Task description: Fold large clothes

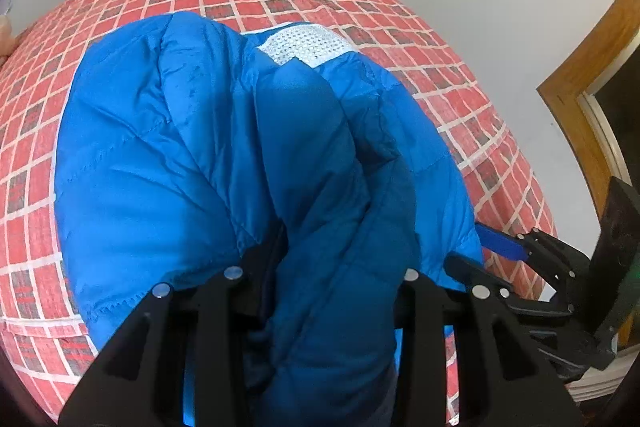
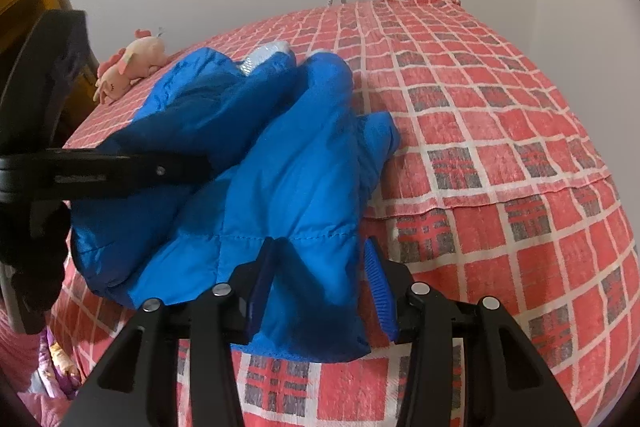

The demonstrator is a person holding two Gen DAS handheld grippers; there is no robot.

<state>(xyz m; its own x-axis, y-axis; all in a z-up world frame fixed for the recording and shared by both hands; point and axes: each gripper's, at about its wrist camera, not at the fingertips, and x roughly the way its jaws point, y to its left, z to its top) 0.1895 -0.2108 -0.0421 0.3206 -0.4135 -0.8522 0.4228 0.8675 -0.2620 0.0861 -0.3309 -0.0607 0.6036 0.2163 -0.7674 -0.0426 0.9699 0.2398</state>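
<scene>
Lay bunched on red checked bedspread (image 2: 500, 115): puffy blue quilted jacket (image 2: 280, 163). Left tongs (image 1: 336, 279) part-open, fabric bulging between, grip unclear. Right tongs (image 2: 320, 279) part-open, jacket hem between, right pad apparently clear.

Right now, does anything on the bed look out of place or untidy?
Yes. The blue jacket lies bunched in a rumpled heap, not flat, and a pink plush toy lies at the far edge of the bed.
</scene>
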